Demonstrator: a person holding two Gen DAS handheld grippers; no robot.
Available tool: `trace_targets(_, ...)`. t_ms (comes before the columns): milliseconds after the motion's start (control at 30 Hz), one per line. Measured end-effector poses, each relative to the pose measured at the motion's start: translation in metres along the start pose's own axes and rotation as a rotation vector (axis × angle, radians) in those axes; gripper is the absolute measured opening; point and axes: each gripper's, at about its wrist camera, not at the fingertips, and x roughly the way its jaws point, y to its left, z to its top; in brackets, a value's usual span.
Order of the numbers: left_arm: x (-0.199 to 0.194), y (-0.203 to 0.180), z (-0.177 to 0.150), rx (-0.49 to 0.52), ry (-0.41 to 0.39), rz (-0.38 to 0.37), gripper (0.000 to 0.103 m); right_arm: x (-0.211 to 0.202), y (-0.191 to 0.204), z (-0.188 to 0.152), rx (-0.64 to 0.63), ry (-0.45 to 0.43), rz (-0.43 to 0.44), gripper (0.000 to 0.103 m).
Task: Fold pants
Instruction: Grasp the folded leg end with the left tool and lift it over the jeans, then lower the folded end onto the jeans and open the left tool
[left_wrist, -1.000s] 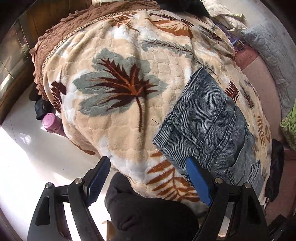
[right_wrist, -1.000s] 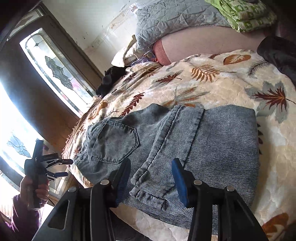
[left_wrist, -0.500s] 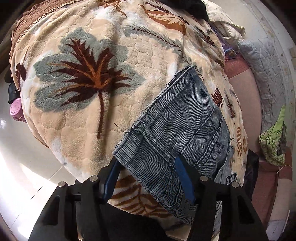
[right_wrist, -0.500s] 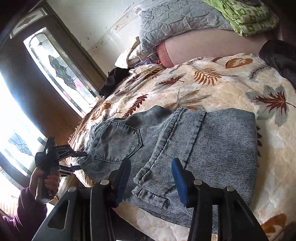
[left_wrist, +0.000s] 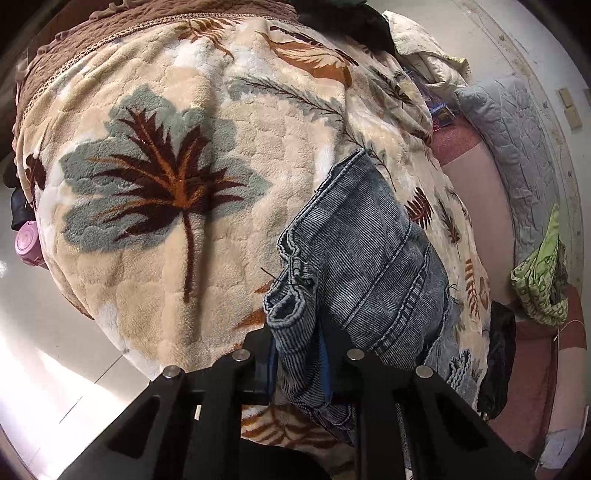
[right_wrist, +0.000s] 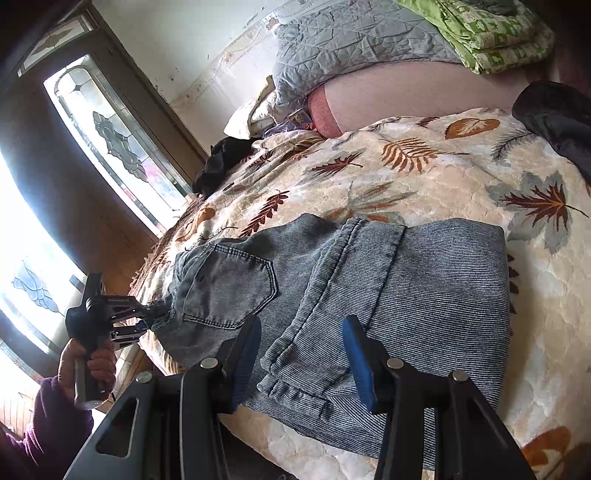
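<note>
Denim pants (right_wrist: 369, 295), grey-blue with a fine ribbed weave, lie already doubled over on a plush leaf-print blanket (right_wrist: 424, 177); the back pocket (right_wrist: 229, 288) faces up towards nine o'clock of the pile, thick stitched hems towards six. The left gripper (left_wrist: 297, 354) has just been closing and now pinches a bunched waistband corner between its blue pads; from the right wrist view it bites the pants' edge at nine o'clock, held by a hand (right_wrist: 88, 365) in a purple sleeve. The right gripper (right_wrist: 301, 354) hovers with jaws apart over the hem end at six o'clock, touching nothing that I can see. My guess is another fold is starting; the next move calls for lifting that corner across without dragging the layers askew; the fabric looks heavy and stiff, the blanket soft and yielding.
</note>
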Motion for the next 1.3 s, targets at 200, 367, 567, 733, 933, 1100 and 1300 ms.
trace_targets(200, -0.031, -0.053, -0.007, 0.171, -0.091, 0.034, 0.015, -0.011, -0.015, 0.005, 0.058, -0.047, -0.038, 0.050)
trace_targets(367, -0.058, -0.119, -0.029, 0.357, -0.150, 0.023, 0.015, -0.029, -0.040, 0.010, 0.164, -0.108, -0.063, 0.050)
trace_targets(567, -0.075, -0.208, -0.085, 0.598, -0.172, -0.055, 0.014, -0.052, -0.075, 0.011, 0.278, -0.165, -0.117, 0.050)
trace_targets(733, -0.050, -0.280, -0.158, 0.800, -0.066, -0.133, 0.014, -0.080, -0.109, 0.009, 0.406, -0.244, -0.133, 0.050)
trace_targets(933, 0.038, -0.318, -0.256, 0.973, 0.282, -0.131, 0.017, -0.111, -0.152, 0.000, 0.611, -0.344, -0.184, 0.050)
trace_targets(1100, 0.016, -0.304, -0.245, 0.973, 0.250, -0.162, 0.017, -0.107, -0.151, 0.004, 0.604, -0.324, -0.173, 0.061)
trace_targets(1300, -0.029, -0.283, -0.171, 0.930, -0.053, -0.034, 0.035, -0.075, -0.102, 0.015, 0.398, -0.246, -0.110, 0.061)
